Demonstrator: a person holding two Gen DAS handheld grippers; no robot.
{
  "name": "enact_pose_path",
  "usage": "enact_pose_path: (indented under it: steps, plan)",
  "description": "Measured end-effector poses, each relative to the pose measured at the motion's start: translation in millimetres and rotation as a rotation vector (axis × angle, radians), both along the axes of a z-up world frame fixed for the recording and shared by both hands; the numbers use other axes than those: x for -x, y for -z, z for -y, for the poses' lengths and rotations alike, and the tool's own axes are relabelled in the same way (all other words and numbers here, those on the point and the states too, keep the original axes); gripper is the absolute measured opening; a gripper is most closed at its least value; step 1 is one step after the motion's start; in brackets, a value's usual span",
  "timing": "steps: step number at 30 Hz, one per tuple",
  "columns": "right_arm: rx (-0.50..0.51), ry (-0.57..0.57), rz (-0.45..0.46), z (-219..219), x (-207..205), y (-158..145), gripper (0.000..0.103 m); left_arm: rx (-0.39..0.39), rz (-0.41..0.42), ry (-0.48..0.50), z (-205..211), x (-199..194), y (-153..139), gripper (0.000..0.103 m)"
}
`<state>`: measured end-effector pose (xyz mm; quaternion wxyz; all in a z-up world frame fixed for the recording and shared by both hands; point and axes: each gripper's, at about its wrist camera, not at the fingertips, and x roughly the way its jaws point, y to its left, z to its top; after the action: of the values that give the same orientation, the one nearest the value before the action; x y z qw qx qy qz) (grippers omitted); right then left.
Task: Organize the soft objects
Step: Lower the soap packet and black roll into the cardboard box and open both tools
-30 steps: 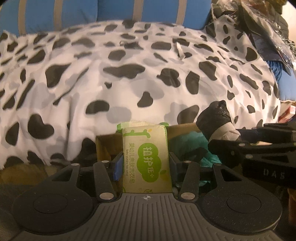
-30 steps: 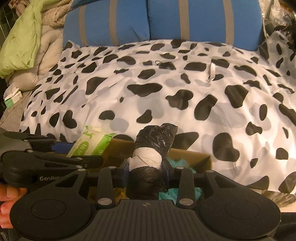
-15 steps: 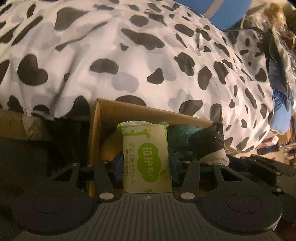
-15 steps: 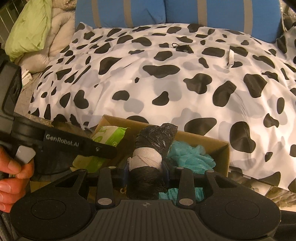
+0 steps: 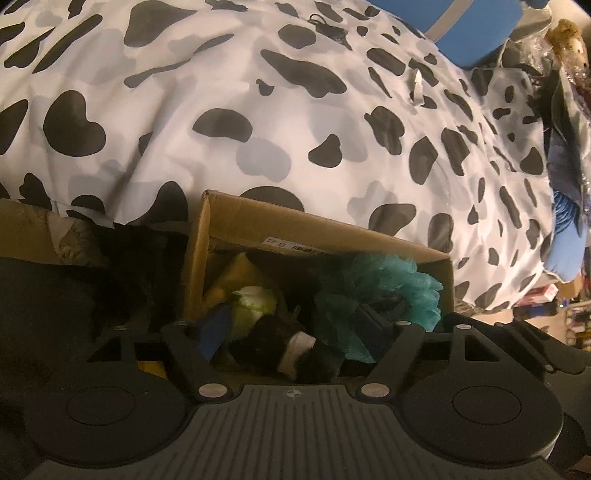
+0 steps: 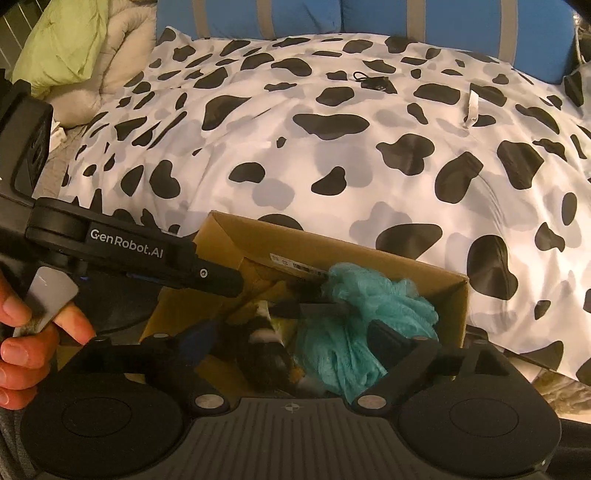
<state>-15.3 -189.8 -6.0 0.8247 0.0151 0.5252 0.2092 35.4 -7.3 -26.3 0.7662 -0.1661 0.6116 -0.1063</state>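
Observation:
An open cardboard box (image 5: 325, 236) (image 6: 369, 258) stands against the cow-print bedding. Inside lie a teal mesh pouf (image 5: 380, 291) (image 6: 365, 325), a black bundle with a white band (image 5: 284, 347) (image 6: 266, 350), and the green tissue pack (image 5: 255, 306), partly hidden. My left gripper (image 5: 291, 332) is open and empty, its fingers spread over the box. My right gripper (image 6: 291, 343) is open and empty above the black bundle and the pouf. The left gripper's body (image 6: 122, 251) shows in the right wrist view.
The cow-print duvet (image 6: 332, 147) fills the space behind the box. Blue striped pillows (image 6: 332, 18) line the far edge. A green and beige blanket pile (image 6: 77, 48) lies at the far left. Clutter and bags (image 5: 561, 74) sit at the right.
Both grippers have opened over the box. The left has let go of the green tissue pack and the right has let go of the black bundle; both now lie in the box.

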Motion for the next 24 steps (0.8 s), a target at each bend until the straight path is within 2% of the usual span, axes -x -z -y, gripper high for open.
enact_pose_path:
  steps: [3,12,19,24]
  plan:
    - [0.008,0.002,-0.004,-0.5,-0.8,0.9,0.098,-0.006,-0.005,-0.007,-1.4,-0.6,0.7,0.073]
    - [0.054,0.002,-0.033,-2.4,-2.0,7.7,0.103,-0.035,0.005,-0.021,-3.7,-0.7,-0.4,0.073]
    - [0.091,0.061,-0.056,4.9,-6.0,12.3,0.103,-0.150,0.053,0.000,-1.2,0.1,-6.4,0.073]
    - [0.118,0.123,-0.061,14.7,-9.2,13.8,0.103,-0.181,0.076,0.020,0.6,1.0,-9.4,0.073]
